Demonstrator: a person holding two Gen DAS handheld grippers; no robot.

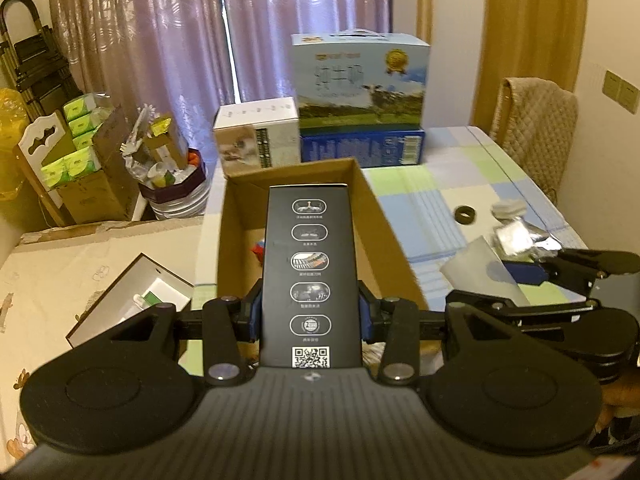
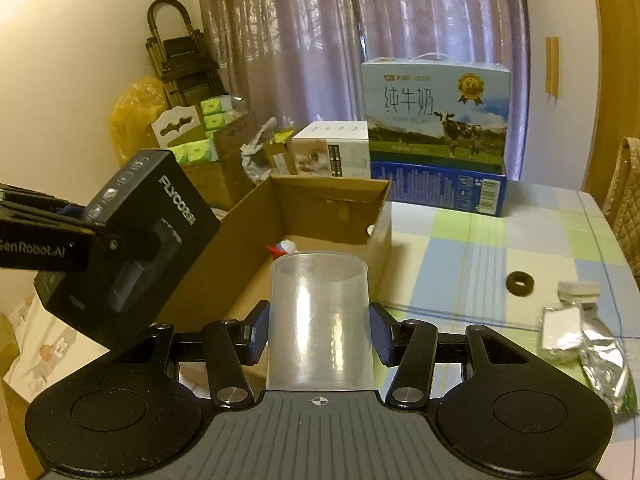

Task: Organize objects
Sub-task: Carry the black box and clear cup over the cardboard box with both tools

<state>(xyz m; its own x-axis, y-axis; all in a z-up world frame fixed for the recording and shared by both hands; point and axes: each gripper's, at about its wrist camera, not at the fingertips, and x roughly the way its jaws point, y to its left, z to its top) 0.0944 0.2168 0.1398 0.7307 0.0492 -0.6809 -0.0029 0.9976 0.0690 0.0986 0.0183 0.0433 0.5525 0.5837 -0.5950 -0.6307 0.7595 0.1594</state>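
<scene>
Both grippers are built in matte black plastic: left gripper (image 1: 312, 316), right gripper (image 2: 320, 336). Blue pads (image 2: 258, 334) are fitted on the fingers. Silver screws, round discs and a ribbed grey base are seen. White "GenRobot.AI" lettering is printed on the left gripper.

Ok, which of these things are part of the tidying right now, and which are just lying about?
In the job:
- black box, clamped in the left gripper
- clear plastic cup, between the right gripper pads
- open cardboard box

Lying about:
- milk carton
- white box
- black ring
- foil packets
</scene>
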